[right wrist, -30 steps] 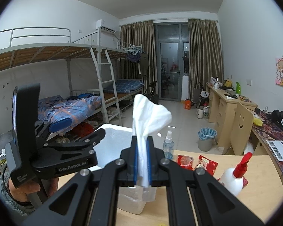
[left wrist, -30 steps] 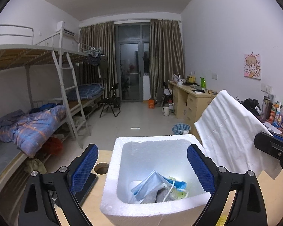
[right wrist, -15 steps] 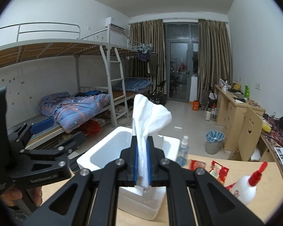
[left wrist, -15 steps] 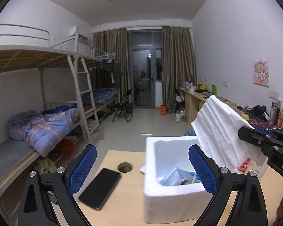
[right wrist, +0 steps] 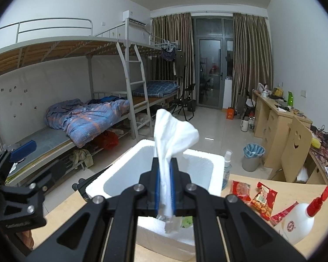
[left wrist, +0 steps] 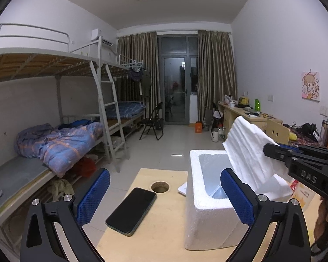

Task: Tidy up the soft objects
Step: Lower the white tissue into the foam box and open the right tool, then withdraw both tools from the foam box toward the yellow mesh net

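A white foam box point(left wrist: 210, 207) stands open on the wooden table point(left wrist: 146, 240); it also shows in the right wrist view point(right wrist: 185, 159). My right gripper point(right wrist: 164, 187) is shut on a white tissue point(right wrist: 172, 135) and holds it over the box's near side. From the left wrist view the tissue point(left wrist: 251, 150) hangs above the box opening, pinched by the right gripper point(left wrist: 271, 150). My left gripper point(left wrist: 164, 198) is open and empty, left of the box. Something blue point(left wrist: 218, 194) lies inside the box, mostly hidden.
A black phone point(left wrist: 132, 209) lies on the table left of the box, near a round cable hole point(left wrist: 160, 187). Right of the box are red snack packets point(right wrist: 262, 198), a white bottle with red nozzle point(right wrist: 299, 220) and a clear spray bottle point(right wrist: 226, 168).
My left gripper has drawn back to the left, away from over the box, bringing the phone into view. My right gripper has carried the tissue closer over the box.
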The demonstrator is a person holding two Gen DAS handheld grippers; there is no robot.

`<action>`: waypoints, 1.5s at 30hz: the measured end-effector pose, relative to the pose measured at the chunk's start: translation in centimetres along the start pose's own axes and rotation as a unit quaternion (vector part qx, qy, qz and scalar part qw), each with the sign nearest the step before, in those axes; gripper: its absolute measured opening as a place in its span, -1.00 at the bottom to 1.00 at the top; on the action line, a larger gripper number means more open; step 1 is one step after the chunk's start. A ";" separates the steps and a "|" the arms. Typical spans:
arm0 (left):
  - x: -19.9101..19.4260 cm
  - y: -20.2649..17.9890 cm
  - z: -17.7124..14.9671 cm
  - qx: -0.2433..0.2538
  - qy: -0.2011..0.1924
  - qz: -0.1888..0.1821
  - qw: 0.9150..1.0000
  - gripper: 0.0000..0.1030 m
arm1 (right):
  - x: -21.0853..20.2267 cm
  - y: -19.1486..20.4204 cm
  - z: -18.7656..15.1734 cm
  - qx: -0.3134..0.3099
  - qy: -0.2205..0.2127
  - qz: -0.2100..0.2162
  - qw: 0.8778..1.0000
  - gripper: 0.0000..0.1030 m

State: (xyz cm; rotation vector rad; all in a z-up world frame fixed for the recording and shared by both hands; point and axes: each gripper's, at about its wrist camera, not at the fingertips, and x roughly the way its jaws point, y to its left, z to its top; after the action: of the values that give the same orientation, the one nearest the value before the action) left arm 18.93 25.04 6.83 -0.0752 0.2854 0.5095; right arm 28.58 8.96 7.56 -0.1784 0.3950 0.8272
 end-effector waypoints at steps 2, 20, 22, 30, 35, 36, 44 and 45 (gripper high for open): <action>0.0 0.1 -0.2 0.002 0.001 0.003 1.000 0.96 | 0.3 -0.2 0.0 0.003 0.005 0.001 1.000 -0.79; -0.4 -0.3 -0.3 0.000 0.003 -0.006 1.000 0.96 | -0.1 -0.4 -0.2 0.017 0.015 -0.011 1.000 0.42; -0.5 -0.4 -0.3 0.000 0.003 -0.005 1.000 0.97 | -0.3 -0.6 -0.2 0.018 0.013 -0.010 1.000 0.42; -0.8 -0.5 -0.4 -0.001 0.002 -0.010 1.000 0.97 | -1.8 -1.2 -0.2 0.026 0.004 -0.014 1.000 0.50; -2.5 -0.6 -0.3 -0.012 -0.004 -0.025 1.000 0.97 | -3.3 -1.5 -0.1 0.028 -0.005 -0.019 0.999 0.58; -2.9 -0.5 -0.2 -0.013 -0.006 -0.026 1.000 0.97 | -3.8 -1.6 -0.1 0.028 -0.009 -0.021 0.999 0.64; -5.7 -1.3 0.3 -0.018 -0.016 -0.044 0.999 1.00 | -6.7 -1.6 -0.1 0.025 -0.029 -0.034 0.999 0.99; -6.2 -1.4 0.3 -0.017 -0.019 -0.043 0.999 1.00 | -7.3 -1.5 -0.2 0.023 -0.032 -0.036 0.999 0.99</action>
State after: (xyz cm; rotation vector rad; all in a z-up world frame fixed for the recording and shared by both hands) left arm 14.57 20.92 8.88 -0.1103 0.2355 0.4292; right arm 25.22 2.96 10.35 -0.1223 0.3445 0.7514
